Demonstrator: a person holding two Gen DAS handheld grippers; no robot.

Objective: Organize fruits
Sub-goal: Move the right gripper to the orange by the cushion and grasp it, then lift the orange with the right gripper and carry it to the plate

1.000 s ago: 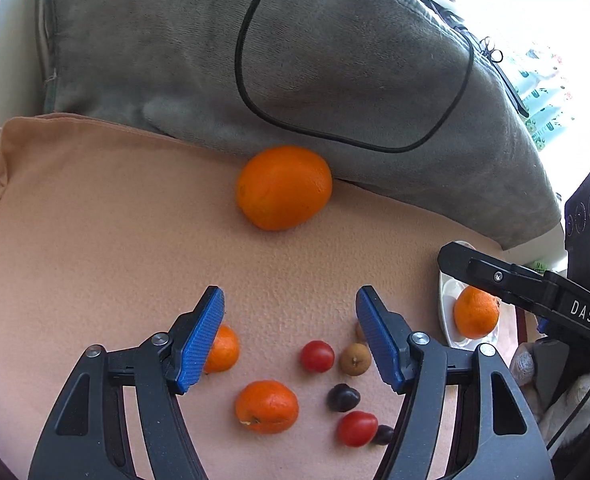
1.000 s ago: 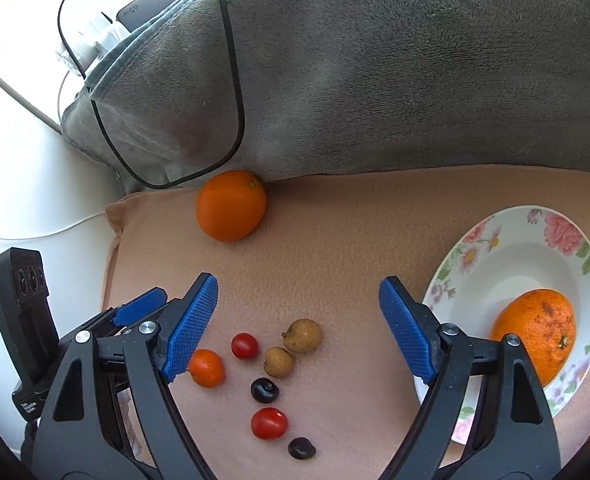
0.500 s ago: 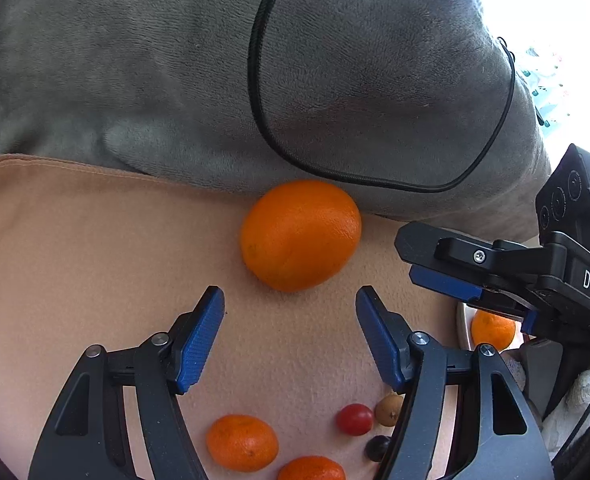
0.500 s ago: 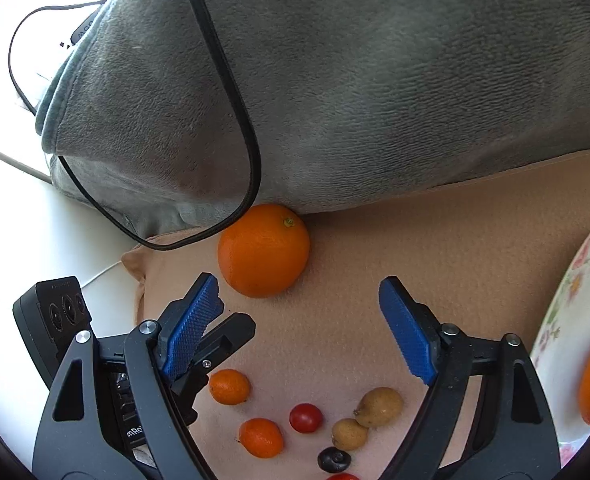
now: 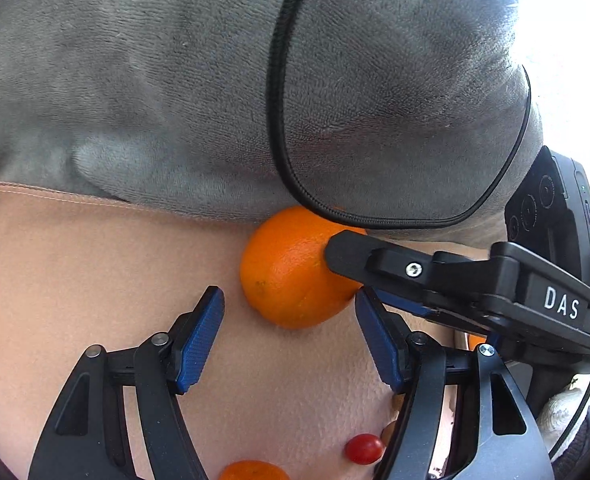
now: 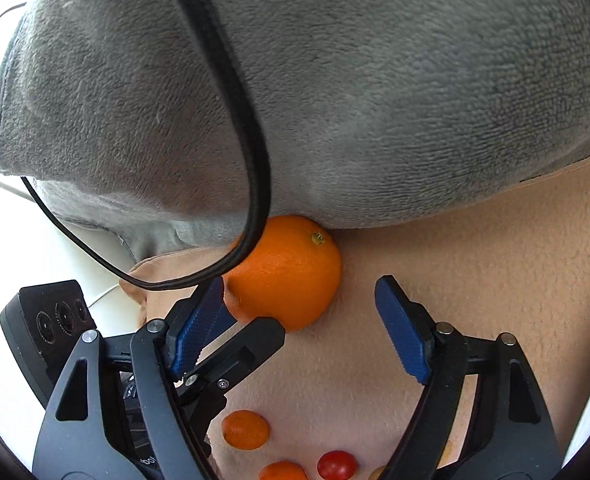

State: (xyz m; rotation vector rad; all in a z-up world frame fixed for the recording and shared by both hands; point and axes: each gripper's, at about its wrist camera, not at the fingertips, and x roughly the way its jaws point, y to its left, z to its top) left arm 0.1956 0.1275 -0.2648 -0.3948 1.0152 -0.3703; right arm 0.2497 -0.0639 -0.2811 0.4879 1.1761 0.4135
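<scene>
The left hand-held gripper [image 5: 289,342] stands wide, holding nothing, just short of the large round orange [image 5: 291,268], which lies on the peach fleece cloth [image 5: 75,280] against the grey plush blanket [image 5: 175,80]. A thick black cable [image 5: 273,80] loops over the fruit and could snag a finger. The right hand-held gripper [image 6: 301,330], also wide and empty, has one pad [image 6: 201,326] touching the orange; both tools crowd it, so a collision or a nudge under the blanket looks likely. Open room lies only toward the small fruits [image 6: 245,429].
</scene>
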